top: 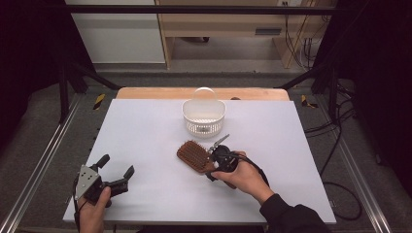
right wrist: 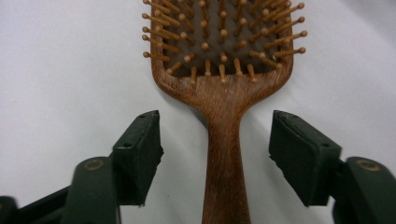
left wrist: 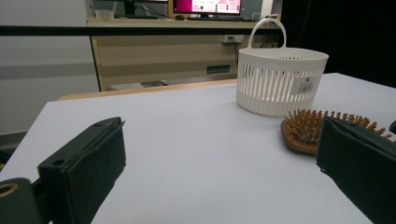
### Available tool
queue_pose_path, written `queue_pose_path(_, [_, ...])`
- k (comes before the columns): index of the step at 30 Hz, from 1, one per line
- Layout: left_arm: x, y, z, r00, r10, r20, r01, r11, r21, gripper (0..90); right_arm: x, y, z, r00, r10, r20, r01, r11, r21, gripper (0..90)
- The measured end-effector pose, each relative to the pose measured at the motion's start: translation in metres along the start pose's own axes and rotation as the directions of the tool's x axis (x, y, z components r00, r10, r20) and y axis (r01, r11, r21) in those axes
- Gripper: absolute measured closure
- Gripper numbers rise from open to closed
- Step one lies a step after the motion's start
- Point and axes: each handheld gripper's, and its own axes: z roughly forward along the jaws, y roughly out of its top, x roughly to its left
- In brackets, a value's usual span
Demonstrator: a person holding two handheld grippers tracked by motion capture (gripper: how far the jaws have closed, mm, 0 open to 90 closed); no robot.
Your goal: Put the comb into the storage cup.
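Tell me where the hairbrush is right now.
In the high view the hairbrush lies bristles-up on the table, just in front of the white basket; its handle sits between the right gripper's open jaws.

Even overhead light, dark surroundings, soft blur throughout

A white desk (top: 145, 145) fills the middle of the high view, on grey carpeted floor (top: 43, 121). Beyond it, at upper centre, stands a pale wooden cabinet (top: 228, 24) beside a white wall panel (top: 116, 34). Cables (top: 340, 141) trail at right. Dark curtains, perhaps, flank both edges.
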Motion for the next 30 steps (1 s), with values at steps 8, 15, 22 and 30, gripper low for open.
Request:
queue_pose_path(8, [-0.003,0.000,0.002,0.9999,0.007,0.012,-0.007,1.0000,0.006,1.5,0.000,-0.005,0.006,1.0000,0.006,0.001,-0.006,1.000,0.024,51.5])
queue_pose_path(15, [-0.005,0.000,0.003,0.9998,0.012,0.014,-0.012,0.9999,0.007,1.6,-0.001,-0.003,0.010,0.9999,-0.011,0.010,0.010,0.999,0.049,62.0])
queue_pose_path(22, [-0.005,0.000,0.003,0.9998,0.014,0.015,-0.014,0.9999,0.009,1.5,0.001,-0.002,0.011,0.9984,-0.036,0.044,0.033,0.998,0.058,68.3])
queue_pose_path(30, [-0.007,0.000,0.003,0.9993,0.019,0.031,-0.019,0.9997,0.018,1.7,-0.004,-0.005,0.010,0.9997,-0.020,0.012,0.020,0.999,0.040,72.2])
